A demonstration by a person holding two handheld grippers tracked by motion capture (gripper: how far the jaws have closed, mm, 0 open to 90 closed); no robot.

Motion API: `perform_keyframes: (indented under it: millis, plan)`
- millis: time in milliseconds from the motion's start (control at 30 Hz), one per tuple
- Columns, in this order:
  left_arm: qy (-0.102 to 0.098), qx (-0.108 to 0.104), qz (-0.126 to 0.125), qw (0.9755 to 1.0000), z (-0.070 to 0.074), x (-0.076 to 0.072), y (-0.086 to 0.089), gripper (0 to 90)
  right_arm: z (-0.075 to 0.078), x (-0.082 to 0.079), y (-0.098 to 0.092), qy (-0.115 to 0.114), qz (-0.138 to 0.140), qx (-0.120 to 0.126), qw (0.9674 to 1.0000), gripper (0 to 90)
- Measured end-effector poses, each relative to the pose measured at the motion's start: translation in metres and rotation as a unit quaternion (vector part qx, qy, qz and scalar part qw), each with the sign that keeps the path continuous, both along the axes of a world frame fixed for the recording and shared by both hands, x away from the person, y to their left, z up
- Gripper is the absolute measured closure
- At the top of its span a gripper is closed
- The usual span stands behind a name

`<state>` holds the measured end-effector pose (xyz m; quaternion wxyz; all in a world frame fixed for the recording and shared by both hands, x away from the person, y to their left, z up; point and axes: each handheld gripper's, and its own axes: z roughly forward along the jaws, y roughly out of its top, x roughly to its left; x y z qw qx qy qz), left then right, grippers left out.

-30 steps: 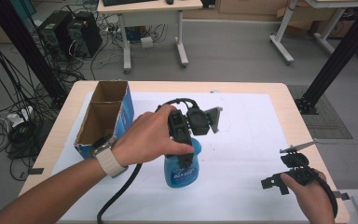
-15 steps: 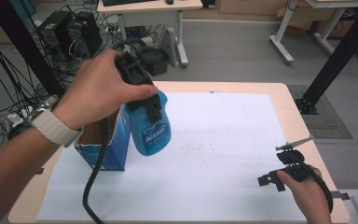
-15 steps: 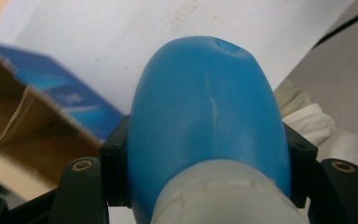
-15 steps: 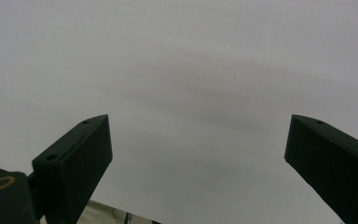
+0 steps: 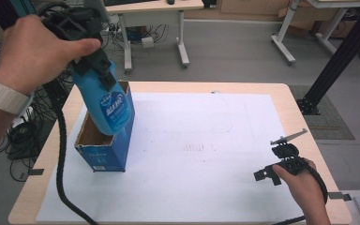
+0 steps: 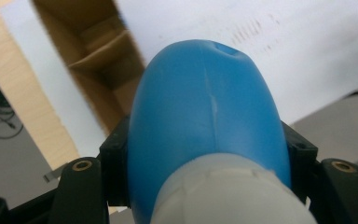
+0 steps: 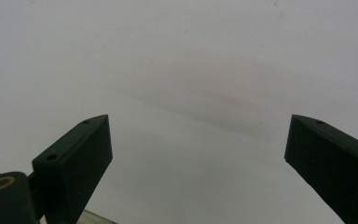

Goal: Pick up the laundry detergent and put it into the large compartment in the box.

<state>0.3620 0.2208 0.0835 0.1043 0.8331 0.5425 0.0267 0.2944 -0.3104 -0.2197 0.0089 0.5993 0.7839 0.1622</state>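
Note:
A blue plastic bottle (image 5: 110,105) with a white label hangs tilted, bottom down, over the open top of a cardboard box (image 5: 105,157) with blue sides. My left gripper (image 5: 101,70) is shut on the bottle's upper part, near its white neck. In the left gripper view the bottle (image 6: 205,107) sits between the two black jaws, with the box's brown inside (image 6: 98,56) beyond it. My right gripper (image 5: 273,163) rests low at the table's front right. In the right gripper view my right gripper (image 7: 200,154) is open, with nothing between its jaws, over the white sheet.
A white sheet (image 5: 192,140) covers most of the wooden table (image 5: 295,108). The left gripper's black cable (image 5: 61,154) hangs down beside the box. Beyond the table are desk legs, cables on the floor and a black frame post (image 5: 342,51).
My left gripper has carried the blue bottle up and to the left, from the middle of the sheet to above the open box. The right gripper has stayed put.

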Motion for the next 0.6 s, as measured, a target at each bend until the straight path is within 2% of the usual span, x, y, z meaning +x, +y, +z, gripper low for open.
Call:
perform_keyframes:
  millis: [100,133,167,267,467,600]
  plan:
    - [-0.004,0.005,0.031,0.9995,-0.002,0.003,0.011,37.7,0.0,0.001,0.001,-0.001,0.003,0.002,1.0,7.3]
    - [-0.004,0.005,0.031,0.9995,-0.002,0.003,0.011,37.7,0.0,0.001,0.001,-0.001,0.003,0.002,1.0,7.3]
    - [0.0,0.013,0.046,0.9989,-0.004,0.008,0.016,37.7,-0.001,0.001,0.001,0.0,0.004,0.002,1.0,7.2]
    - [-0.003,0.019,0.063,0.9978,-0.01,0.011,0.021,37.7,-0.001,0.0,0.0,-0.001,0.003,0.004,1.0,7.3]
    - [-0.011,0.021,0.082,0.9964,-0.02,0.014,0.03,37.7,0.002,-0.002,-0.002,-0.005,0.0,0.003,1.0,7.3]
    - [-0.007,0.016,0.089,0.9959,-0.028,0.02,0.033,37.7,0.005,-0.004,-0.002,-0.008,-0.002,0.003,1.0,7.3]
